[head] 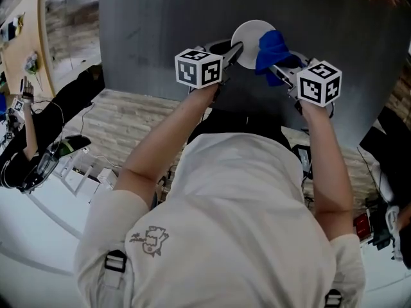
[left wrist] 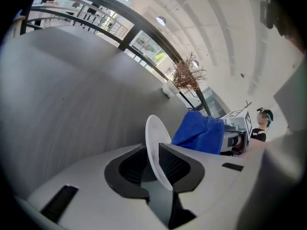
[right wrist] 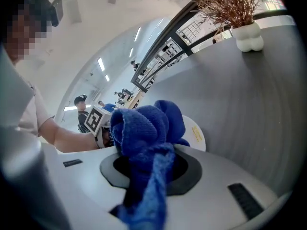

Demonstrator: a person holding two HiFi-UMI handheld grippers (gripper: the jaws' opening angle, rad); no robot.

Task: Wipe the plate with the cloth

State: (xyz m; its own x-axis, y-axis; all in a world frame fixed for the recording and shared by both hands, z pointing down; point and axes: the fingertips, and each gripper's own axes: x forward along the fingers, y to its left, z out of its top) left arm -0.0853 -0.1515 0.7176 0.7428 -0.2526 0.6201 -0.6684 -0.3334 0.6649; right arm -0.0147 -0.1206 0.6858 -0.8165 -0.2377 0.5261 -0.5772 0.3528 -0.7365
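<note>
While I hold both tongs above the grey table [head: 148, 37], my left gripper [head: 234, 52] is clamped on the rim of the white plate [head: 249, 33], which stands on edge. My right gripper [head: 278, 69] pinches the bunched blue cloth [head: 270, 49] just beside the plate.

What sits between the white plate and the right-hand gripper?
A bunched blue cloth, clamped in the jaws of the right gripper, fills that stretch and overlaps the plate. The head view shows it; the right gripper view confirms it.
</note>
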